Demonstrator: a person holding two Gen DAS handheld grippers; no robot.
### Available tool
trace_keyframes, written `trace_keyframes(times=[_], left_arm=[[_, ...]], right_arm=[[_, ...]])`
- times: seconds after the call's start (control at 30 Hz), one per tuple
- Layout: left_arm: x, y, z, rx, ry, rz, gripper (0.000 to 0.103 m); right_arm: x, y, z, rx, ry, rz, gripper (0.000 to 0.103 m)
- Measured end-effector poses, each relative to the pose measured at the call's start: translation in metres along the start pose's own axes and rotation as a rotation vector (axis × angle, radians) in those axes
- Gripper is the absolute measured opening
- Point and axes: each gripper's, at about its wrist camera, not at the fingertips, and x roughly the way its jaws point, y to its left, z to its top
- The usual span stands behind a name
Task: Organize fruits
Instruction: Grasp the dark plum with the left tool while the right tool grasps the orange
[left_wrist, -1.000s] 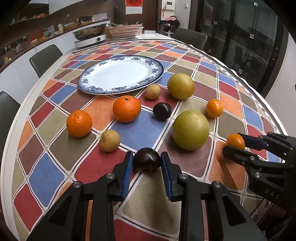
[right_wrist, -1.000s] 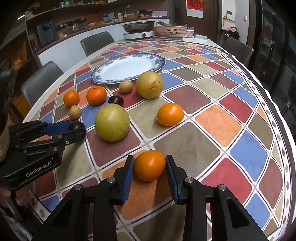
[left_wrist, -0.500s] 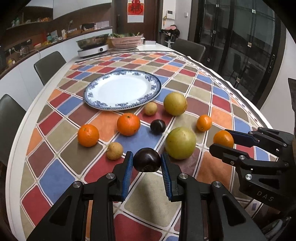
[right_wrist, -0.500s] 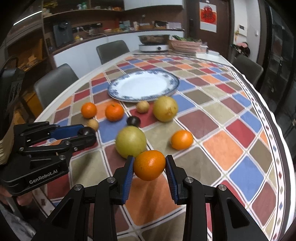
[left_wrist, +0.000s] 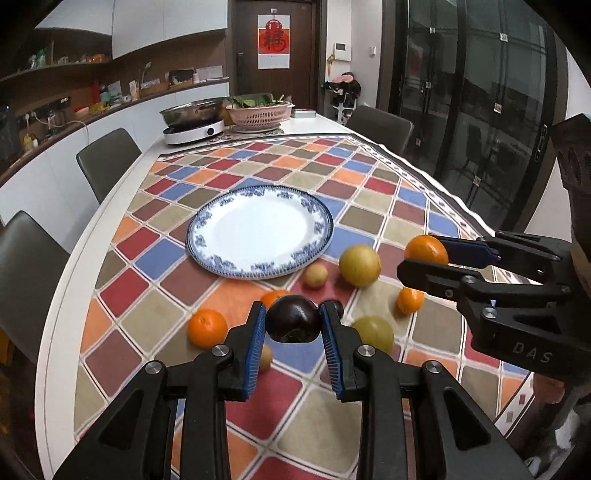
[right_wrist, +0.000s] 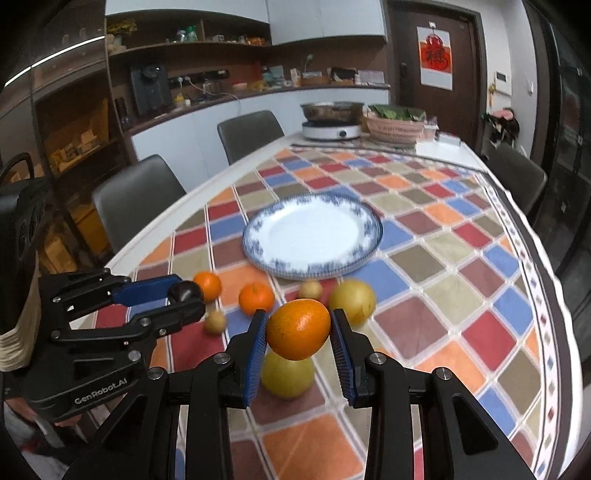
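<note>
Both claws had lifted their fruit up off the table since a moment before. The left claw (left_wrist: 293, 325) squeezed a dark plum (left_wrist: 293, 320); the right claw (right_wrist: 298, 334) squeezed an orange (right_wrist: 298, 328). Both fruits hung in the air, near the empty plate (left_wrist: 258, 236), probably going there next.

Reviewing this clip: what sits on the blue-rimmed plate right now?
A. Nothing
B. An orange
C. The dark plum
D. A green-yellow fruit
A. The plate shows only bare white. The dark plum is held in the left gripper, an orange in the right gripper, and the other fruits lie on the tablecloth.
</note>
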Motion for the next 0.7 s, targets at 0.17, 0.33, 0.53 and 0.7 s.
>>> trace_keyframes(times=[0.17,0.33,0.53,0.7], left_arm=[[0.007,0.006,0.017,0.009,-0.002,0.014,0.030],[0.021,0.016,0.035,0.000,0.017,-0.014,0.030],[0.039,0.029,0.067,0.004,0.027,-0.041,0.030],[0.061,0.044,0.089,-0.001,0.044,-0.039,0.030]], right_arm=[[0.009,-0.001,0.025,-0.030,-0.011,0.010,0.035],[0.024,-0.005,0.048,-0.053,-0.007,0.013,0.035],[0.051,-0.013,0.075,-0.053,0.016,0.030,0.035],[0.075,-0.021,0.092,-0.033,0.036,0.039,0.035]])
